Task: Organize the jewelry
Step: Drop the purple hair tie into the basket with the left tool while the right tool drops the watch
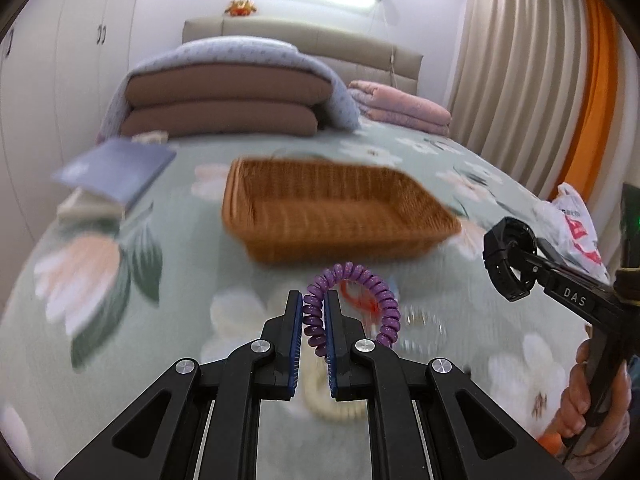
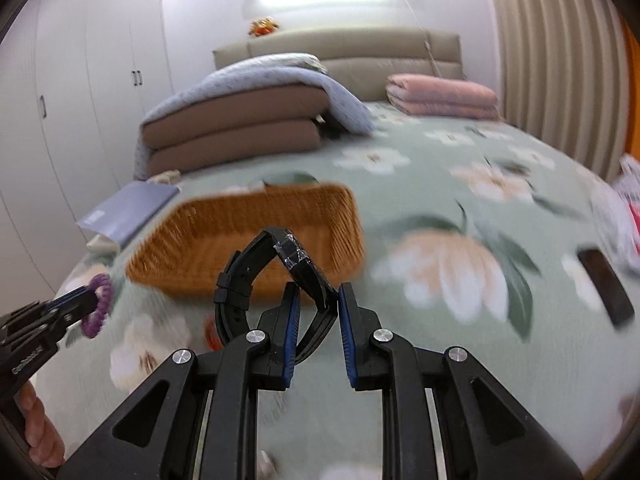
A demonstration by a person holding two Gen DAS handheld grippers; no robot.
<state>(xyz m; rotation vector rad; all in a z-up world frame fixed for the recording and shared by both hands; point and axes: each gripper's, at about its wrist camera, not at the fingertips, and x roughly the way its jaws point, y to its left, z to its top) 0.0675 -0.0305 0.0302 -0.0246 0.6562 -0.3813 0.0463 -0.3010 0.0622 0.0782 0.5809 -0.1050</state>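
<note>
Purple coil bracelet sits low at centre of the left wrist view, pinched in the left gripper above the floral bed; the wicker basket lies beyond. At centre of the right wrist view, the right gripper clamps a black watch by its strap, before the basket.
</note>
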